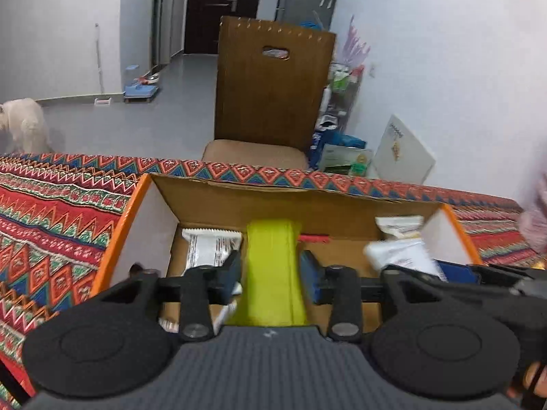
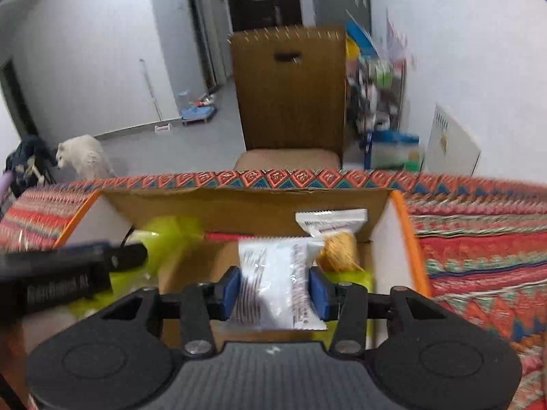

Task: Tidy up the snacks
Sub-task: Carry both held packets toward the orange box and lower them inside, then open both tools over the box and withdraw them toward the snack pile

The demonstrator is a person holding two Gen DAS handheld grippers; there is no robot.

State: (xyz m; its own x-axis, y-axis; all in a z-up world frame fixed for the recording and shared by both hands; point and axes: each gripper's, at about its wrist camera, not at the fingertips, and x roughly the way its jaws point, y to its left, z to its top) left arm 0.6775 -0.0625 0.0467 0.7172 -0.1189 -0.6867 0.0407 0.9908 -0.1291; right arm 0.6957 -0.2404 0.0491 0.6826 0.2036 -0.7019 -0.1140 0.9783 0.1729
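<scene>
Left claw [image 1: 270, 273] half-open around yellow packet [image 1: 271, 273], right claw [image 2: 273, 290] likewise around white packet [image 2: 273, 283]; release both fully, low inside box [image 1: 143, 218].

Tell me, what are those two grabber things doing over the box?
A person holds a grabber in each hand and is sorting snacks into a cardboard box on a patterned cloth. The left gripper has a yellow-green packet between its fingers, with gaps showing at the pads. The right gripper has a white snack packet between its fingers. Both hang over the box, where other white packets already lie. A white dog stands behind.
</scene>
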